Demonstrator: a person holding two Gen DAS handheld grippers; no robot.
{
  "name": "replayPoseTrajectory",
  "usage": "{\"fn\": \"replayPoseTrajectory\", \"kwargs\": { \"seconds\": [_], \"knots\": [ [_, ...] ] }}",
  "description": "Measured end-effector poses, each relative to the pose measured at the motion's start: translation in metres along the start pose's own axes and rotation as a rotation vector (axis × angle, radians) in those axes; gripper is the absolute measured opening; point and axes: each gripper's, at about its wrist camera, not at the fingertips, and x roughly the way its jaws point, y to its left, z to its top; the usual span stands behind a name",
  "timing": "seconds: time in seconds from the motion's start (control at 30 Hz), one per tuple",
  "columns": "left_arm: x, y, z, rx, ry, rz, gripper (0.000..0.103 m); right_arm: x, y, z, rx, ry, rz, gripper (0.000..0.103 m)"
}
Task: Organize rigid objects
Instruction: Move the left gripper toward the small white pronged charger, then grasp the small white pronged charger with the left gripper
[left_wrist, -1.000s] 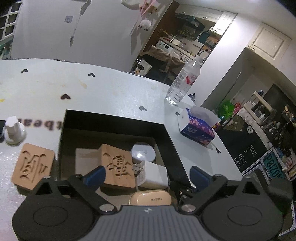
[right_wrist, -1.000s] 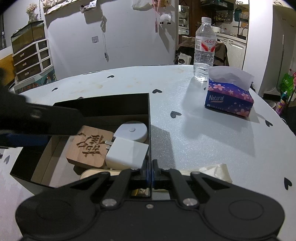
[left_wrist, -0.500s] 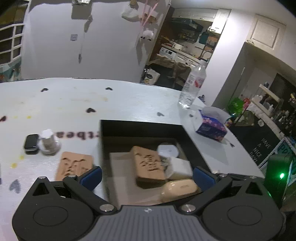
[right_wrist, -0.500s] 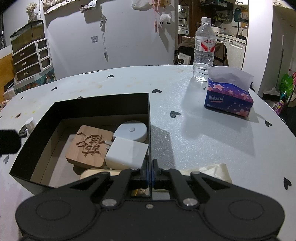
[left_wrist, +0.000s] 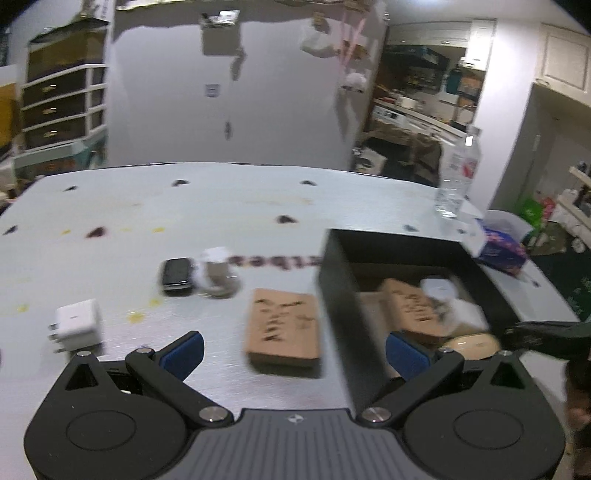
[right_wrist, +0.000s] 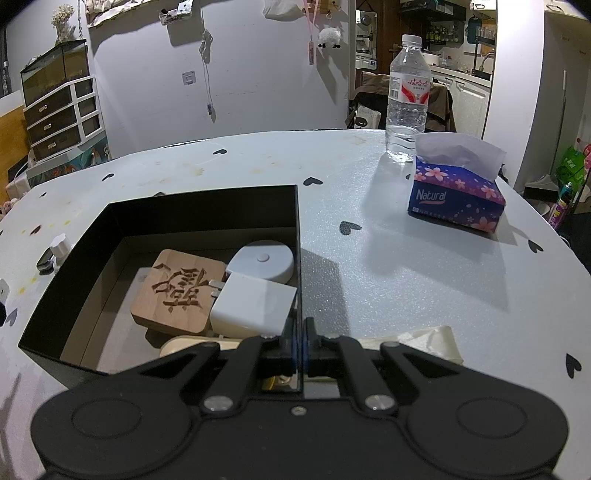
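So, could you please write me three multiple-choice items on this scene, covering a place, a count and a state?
1. Where does the wooden carved block nearest the left hand-held gripper lie?
A. in the black box
B. on the table, left of the black box
C. on the tissue box

2. How many white charger plugs appear in total?
A. one
B. two
C. four

3. How is the right hand-held gripper?
A. shut on the box's wall
B. wide open
C. holding the bottle

Answers: 1 B, the block rests on the table outside the wall. 2 B, one on the table, one in the box. 3 A, the jaws meet around the thin wall.
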Motion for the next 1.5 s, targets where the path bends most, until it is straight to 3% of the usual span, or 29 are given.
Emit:
{"fn": "replayPoseTrajectory", "kwargs": {
  "seconds": [0.4, 0.67, 0.8, 1.03, 1.13, 1.37, 1.5],
  "knots": [
    [0.002, 0.08, -0.027, -0.139, -0.03, 0.219, 0.103, 0.0, 0.001, 0.0, -0.001, 0.0, -0.006, 0.004],
    [0.016, 0.123, -0.018, -0.225, -0.102, 0.353, 0.103, 0.0, 0.001, 0.0, -0.002, 0.0, -0.005, 0.004],
    [0.026, 0.143, -0.015, -0.274, -0.092, 0.365, 0.101, 0.0, 0.001, 0.0, -0.002, 0.0, -0.006, 0.004],
    [0.036, 0.157, -0.014, -0.284, -0.098, 0.371, 0.077, 0.0, 0.001, 0.0, -0.001, 0.0, -0.006, 0.004],
    [0.037, 0.156, -0.014, -0.279, -0.118, 0.331, 0.061, 0.0, 0.0, 0.0, -0.002, 0.0, -0.006, 0.004],
    [0.033, 0.149, -0.015, -0.259, -0.111, 0.344, 0.06, 0.0, 0.001, 0.001, -0.001, 0.0, -0.005, 0.004],
    [0.021, 0.136, -0.015, -0.251, -0.121, 0.304, 0.06, 0.0, 0.001, 0.001, -0.002, 0.0, -0.006, 0.004]
  ]
}}
